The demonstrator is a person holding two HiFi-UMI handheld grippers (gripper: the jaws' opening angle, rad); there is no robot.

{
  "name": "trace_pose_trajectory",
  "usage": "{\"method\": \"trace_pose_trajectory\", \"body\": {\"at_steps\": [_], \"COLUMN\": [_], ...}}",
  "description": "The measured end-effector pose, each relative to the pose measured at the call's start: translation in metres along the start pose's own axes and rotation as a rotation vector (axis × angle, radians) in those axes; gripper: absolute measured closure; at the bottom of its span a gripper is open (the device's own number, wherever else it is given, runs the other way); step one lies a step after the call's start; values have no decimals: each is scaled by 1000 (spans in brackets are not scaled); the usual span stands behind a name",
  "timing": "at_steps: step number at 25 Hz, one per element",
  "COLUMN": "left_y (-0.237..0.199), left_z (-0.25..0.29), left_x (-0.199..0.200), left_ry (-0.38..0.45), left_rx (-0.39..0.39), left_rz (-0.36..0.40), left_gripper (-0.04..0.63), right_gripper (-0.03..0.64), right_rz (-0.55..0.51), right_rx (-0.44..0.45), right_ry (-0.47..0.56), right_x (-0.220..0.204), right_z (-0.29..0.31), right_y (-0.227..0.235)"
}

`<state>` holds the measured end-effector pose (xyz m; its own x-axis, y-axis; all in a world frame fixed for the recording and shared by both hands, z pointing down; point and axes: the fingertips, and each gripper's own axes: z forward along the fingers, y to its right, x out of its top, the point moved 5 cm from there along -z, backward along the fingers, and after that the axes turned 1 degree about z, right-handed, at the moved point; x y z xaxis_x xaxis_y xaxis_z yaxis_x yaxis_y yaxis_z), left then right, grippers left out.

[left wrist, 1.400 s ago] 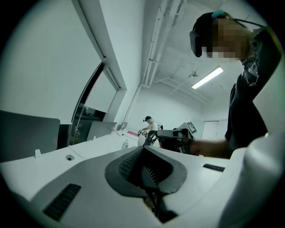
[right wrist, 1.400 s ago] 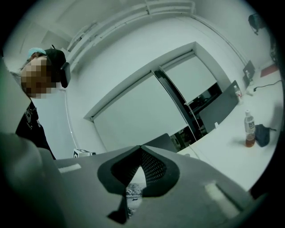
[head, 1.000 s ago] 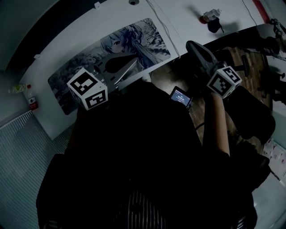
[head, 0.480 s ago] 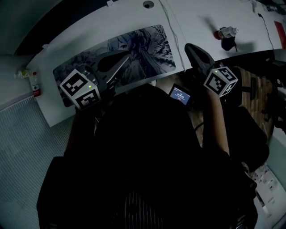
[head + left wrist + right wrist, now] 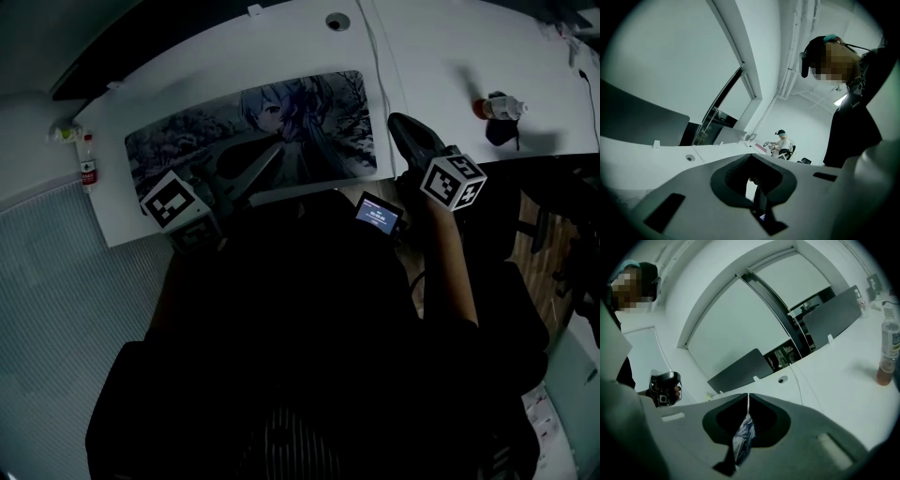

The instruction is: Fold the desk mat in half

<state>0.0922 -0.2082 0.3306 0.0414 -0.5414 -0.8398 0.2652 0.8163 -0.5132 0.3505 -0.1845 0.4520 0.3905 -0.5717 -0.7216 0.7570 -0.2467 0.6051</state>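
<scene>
Hovering shut, right claw [image 5: 748, 401] by mat [image 5: 309, 112]

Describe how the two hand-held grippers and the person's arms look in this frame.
The left gripper and right gripper are grey, with long tapering jaws and a dark cutout inside. Each carries a white cube with black square markers. The person wears a dark top, short-sleeved on the right.

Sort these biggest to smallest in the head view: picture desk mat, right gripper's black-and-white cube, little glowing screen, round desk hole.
1. Long picture-printed desk mat.
2. Black-and-white marker cube on the right gripper, though nearer the camera.
3. Small glowing screen.
4. Round hole in the white desk.
</scene>
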Motion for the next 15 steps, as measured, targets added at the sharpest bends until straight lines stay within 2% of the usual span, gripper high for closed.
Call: {"method": "trace_pose_trajectory", "body": {"at_steps": [5, 7, 10, 15], "left_y": [-6, -6, -11, -26], "left_z": [1, -1, -10, -27], "left_x": [-7, -13, -18, -16], "left_ry": [-13, -27, -34, -17], "left_rx": [-1, -14, -19, -18], "left_rz": [-21, -19, -27, -54], "left_gripper": [589, 589, 589, 589], "right_gripper": [611, 599, 524, 452], "right_rz": [13, 5, 1, 19], "right_rx": [11, -39, -129, -273], "right_ry": [-160, -232, -339, -532], "right_x": [-42, -63, -95, -133], "right_z": [29, 37, 43, 50], "right_y": [32, 47, 67, 86]}}
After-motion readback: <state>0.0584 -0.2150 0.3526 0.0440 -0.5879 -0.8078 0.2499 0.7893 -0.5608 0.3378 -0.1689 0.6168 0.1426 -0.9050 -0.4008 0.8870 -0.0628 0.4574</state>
